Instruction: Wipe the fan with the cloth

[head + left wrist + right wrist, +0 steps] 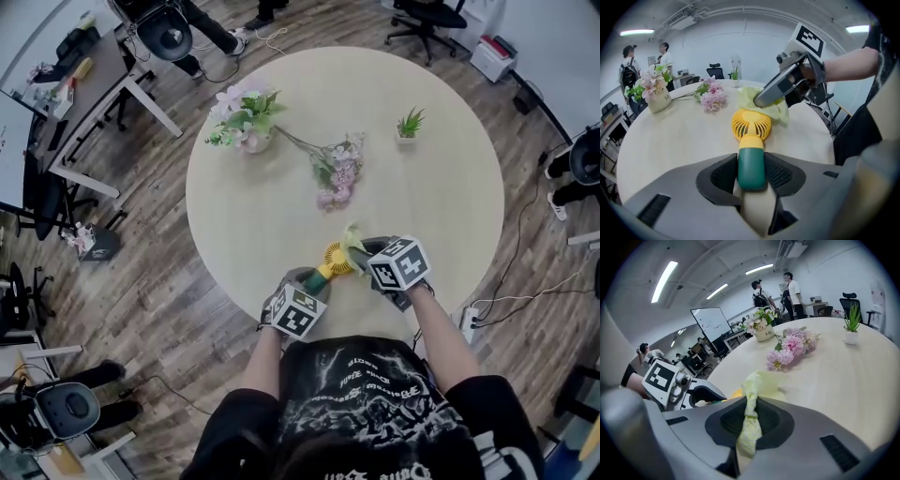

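**Yellow grille up, green handle clamped, cloth at the rim**

Fan (751, 124) is at the 6 o'clock edge of the round table (422, 187), right in front of the person.

Left gripper (751, 171): jaws clenched on the fan's green handle, pads on both sides, butt end back in the throat. My read is that this works as a vise: pin the handle so the head doesn't skate when it's rubbed.

Right gripper (749, 420): jaws pinched on a bunched strip of the pale yellow-green cloth (752, 385), with the loose end fanned out past the tips. That leaves soft fabric, not hard jaw, facing the grille. In the left gripper view it sits at about 1 o'clock of the fan head, tips angled down over it.

Orientation:
- The long axis runs handle to head.
- In the head view the head points to roughly 1 o'clock, away from the person.
- In the left gripper view it runs straight out at 12 along the jaws.
- The grille face is tipped up toward that camera, so it's open to a wipe from above.

Cloth looks to be touching the far rim of the head, but the overlap is too tight to call contact for sure.

Clutter is well apart: a vase of flowers (246, 117) at 11, a loose flower sprig (336, 173) near centre, and a small potted plant (409, 125) at 1.
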Demonstrator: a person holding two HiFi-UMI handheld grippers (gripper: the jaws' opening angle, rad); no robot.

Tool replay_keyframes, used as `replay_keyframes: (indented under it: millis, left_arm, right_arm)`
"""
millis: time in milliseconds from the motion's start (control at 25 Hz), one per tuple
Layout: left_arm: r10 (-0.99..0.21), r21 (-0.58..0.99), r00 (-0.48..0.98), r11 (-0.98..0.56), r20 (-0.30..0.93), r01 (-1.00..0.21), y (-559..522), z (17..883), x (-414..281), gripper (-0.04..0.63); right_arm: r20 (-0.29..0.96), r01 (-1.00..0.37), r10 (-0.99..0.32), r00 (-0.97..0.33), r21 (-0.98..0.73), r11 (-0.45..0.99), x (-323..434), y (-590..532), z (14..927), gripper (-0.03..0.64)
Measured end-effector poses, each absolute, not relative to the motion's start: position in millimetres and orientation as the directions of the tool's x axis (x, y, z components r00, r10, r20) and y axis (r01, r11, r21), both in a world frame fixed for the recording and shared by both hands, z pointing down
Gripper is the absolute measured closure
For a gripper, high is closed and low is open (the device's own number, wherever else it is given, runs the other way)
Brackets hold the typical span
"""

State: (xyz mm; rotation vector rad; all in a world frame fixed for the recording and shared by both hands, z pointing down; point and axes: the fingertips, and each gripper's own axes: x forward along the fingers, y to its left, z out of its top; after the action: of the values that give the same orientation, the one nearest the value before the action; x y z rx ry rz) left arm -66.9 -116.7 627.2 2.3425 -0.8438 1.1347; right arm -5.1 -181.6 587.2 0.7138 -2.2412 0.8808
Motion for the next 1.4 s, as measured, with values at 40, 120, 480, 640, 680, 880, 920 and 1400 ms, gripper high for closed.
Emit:
replay_keyframes:
  millis: [40,120,480,640,680,880,920,1400]
  left_arm:
    - [-0.338,0.103,0.494,-0.735,0.801,-0.67,-117.1,627.0,-67.0,0.398]
    - [-0.326,0.107,0.501,-0.746,0.802,-0.657,-116.5,625.9,-66.3,0.399]
    - [-0.302,0.081,0.495,-0.785,0.815,-0.614,-115.8,626.9,-65.4,0.399]
    - [-0.297,0.064,0.486,-0.8,0.822,-0.597,-115.9,627.2,-65.5,0.399]
    - [-0.294,0.057,0.482,-0.805,0.825,-0.59,-116.2,627.4,-65.5,0.399]
    - [-0.284,0.041,0.471,-0.822,0.836,-0.569,-117.5,627.9,-64.9,0.397]
    - [-0.282,0.044,0.471,-0.821,0.836,-0.57,-117.6,628.2,-64.7,0.398]
    - [-0.282,0.066,0.468,-0.798,0.838,-0.599,-116.1,630.1,-66.0,0.397]
  right_arm:
    - [0.703,-0.664,-0.249,-0.667,-0.409,0.626,-6.1,-185.5,587.7,0.581]
    - [0.703,-0.666,-0.248,-0.666,-0.412,0.622,-7.9,-194.5,587.8,0.581]
    - [0.755,-0.575,-0.061,-0.653,-0.441,0.689,-43.9,-213.2,594.2,0.583]
    - [0.78,-0.518,0.082,-0.62,-0.486,0.704,-51.8,-208.2,594.1,0.583]
    - [0.784,-0.506,0.116,-0.609,-0.497,0.705,-54.1,-206.5,593.8,0.583]
    - [0.816,-0.47,0.2,-0.542,-0.491,0.734,-64.7,-200.4,593.1,0.583]
    - [0.817,-0.465,0.207,-0.539,-0.493,0.735,-66.8,-198.2,592.4,0.583]
    - [0.762,-0.479,0.254,-0.596,-0.591,0.649,-89.4,-149.6,588.3,0.584]
